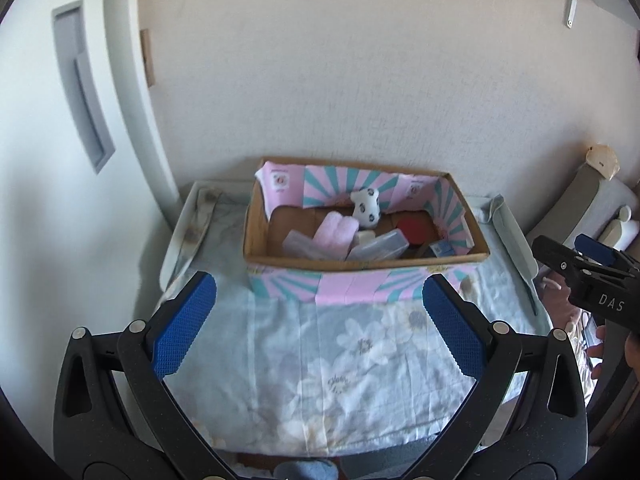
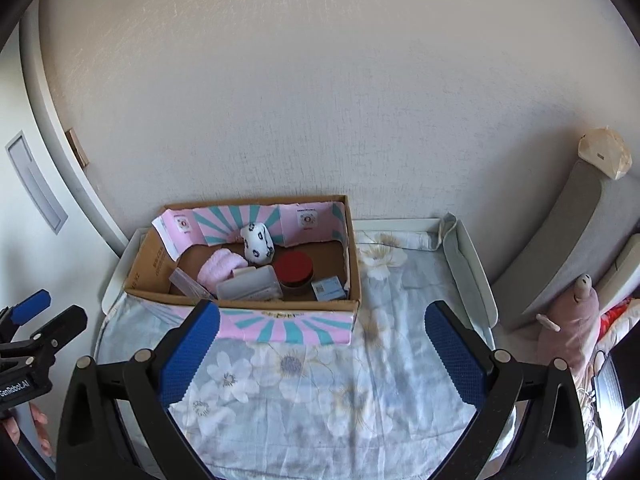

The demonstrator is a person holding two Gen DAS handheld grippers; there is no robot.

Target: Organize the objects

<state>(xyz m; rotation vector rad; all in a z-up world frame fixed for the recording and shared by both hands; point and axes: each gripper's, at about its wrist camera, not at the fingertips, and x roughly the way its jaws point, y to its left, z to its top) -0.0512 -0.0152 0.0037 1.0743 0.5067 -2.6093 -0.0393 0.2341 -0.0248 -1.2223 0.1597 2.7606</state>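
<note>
Fingers (image 1: 184,326) spread wide; box (image 1: 256,236) contents overlap, partly hidden.

Our left gripper (image 1: 320,324) held level with its blue-padded jaws spread wide and empty, our right gripper (image 2: 322,354) alongside it, likewise agape and gripping nothing, our bare fingers (image 2: 38,426) just visible behind the left handle

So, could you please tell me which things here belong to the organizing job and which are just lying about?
Job:
cardboard box
pink cloth
red-lidded jar
clear case
spotted white item
small blue box

Lying about:
pink plush toy
grey cushion
</note>
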